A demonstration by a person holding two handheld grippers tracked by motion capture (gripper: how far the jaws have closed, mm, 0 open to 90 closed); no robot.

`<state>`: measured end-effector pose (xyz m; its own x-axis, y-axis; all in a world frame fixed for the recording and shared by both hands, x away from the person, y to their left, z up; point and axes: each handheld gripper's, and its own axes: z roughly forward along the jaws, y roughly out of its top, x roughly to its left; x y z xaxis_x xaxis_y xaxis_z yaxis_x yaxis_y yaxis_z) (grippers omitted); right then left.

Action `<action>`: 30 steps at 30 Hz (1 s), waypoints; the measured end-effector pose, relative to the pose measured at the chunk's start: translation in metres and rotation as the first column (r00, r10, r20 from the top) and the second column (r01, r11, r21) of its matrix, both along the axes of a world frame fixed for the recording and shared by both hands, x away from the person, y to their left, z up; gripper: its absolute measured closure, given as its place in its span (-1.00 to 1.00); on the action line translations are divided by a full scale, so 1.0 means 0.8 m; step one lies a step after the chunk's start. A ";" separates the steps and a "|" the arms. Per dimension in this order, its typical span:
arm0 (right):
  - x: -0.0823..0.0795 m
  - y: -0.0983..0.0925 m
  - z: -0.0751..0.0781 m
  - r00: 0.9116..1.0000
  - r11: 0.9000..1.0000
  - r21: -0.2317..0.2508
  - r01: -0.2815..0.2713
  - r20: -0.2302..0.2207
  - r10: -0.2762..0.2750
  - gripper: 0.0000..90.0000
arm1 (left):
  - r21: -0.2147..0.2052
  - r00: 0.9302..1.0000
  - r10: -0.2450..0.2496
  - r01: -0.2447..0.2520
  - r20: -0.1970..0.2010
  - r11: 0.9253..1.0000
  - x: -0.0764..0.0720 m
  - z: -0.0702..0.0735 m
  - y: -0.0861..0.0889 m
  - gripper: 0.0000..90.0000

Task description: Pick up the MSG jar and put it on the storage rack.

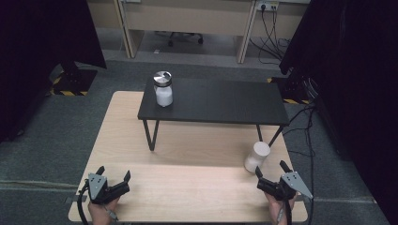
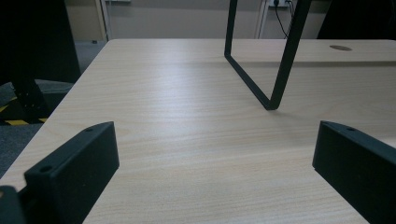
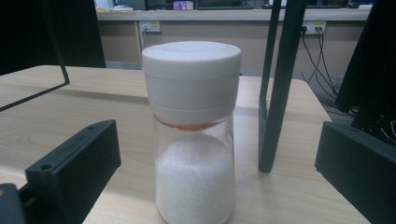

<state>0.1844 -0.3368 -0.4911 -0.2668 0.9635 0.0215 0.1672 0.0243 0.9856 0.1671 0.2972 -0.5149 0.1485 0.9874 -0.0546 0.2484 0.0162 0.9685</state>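
High view: right gripper [image 1: 271, 172] wide open, aimed at the white-capped jar [image 1: 256, 156] on the table [image 1: 187, 187] beside the shelf [image 1: 216, 101] leg, ready to grasp.
Left gripper view: jaws wide, idle above bare wood.
Right gripper view: jar [image 3: 194, 130] upright, centred between the jaws, untouched.

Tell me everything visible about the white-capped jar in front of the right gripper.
The white-capped jar stands upright on the light wooden table, near its right edge, beside a leg of the black riser shelf. Its body looks like clear glass, narrowing slightly upward, about half filled with white granules. A broad white cap, seemingly plastic, closes the top, with a reddish ring just under it. The right gripper faces it with jaws open on either side, not touching; the jar meets nothing but the tabletop.
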 end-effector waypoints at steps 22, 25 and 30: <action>0.026 0.008 0.003 1.000 1.000 0.005 -0.013 0.002 0.013 -1.00 | 0.016 1.000 -0.006 0.006 0.000 1.000 0.000 0.000 -0.001 -1.00; 0.028 0.009 0.002 1.000 1.000 0.004 -0.013 0.004 0.013 -1.00 | 0.018 1.000 -0.006 0.006 0.000 1.000 0.000 0.000 -0.001 -1.00; 0.031 0.009 0.001 1.000 1.000 0.005 -0.013 -0.002 0.013 -1.00 | 0.019 1.000 -0.005 0.005 0.001 1.000 0.000 0.000 -0.002 -1.00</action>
<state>0.2089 -0.3295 -0.4901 -0.2791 0.9599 0.0266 0.1691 0.0219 0.9854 0.1671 0.2959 -0.5148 0.1540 0.9874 -0.0361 0.2472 -0.0031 0.9690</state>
